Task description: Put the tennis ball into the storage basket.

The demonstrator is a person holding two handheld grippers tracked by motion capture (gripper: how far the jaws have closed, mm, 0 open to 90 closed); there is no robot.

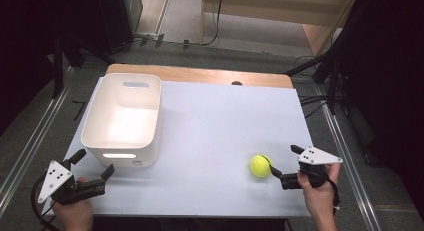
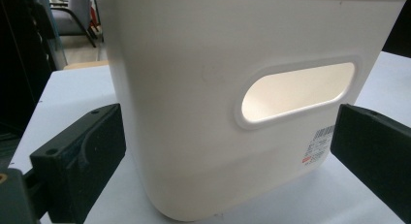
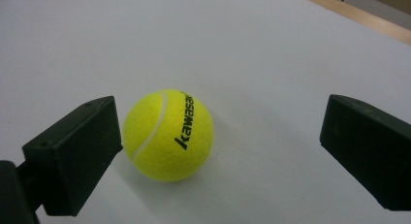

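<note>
The tennis ball (image 1: 260, 166) lies on the tabletop (image 1: 215, 131), near the right front edge, well apart from the white bin (image 1: 123, 122) at the far left. The right gripper (image 3: 218, 151) has its fingers (image 3: 77, 153) spread around the ball; one finger seems just beside it, the other is apart. I judge the grasp is not yet made, so lifting and carrying remain. The left gripper (image 2: 228, 151) waits with fingers spread before the bin's near wall.
</note>
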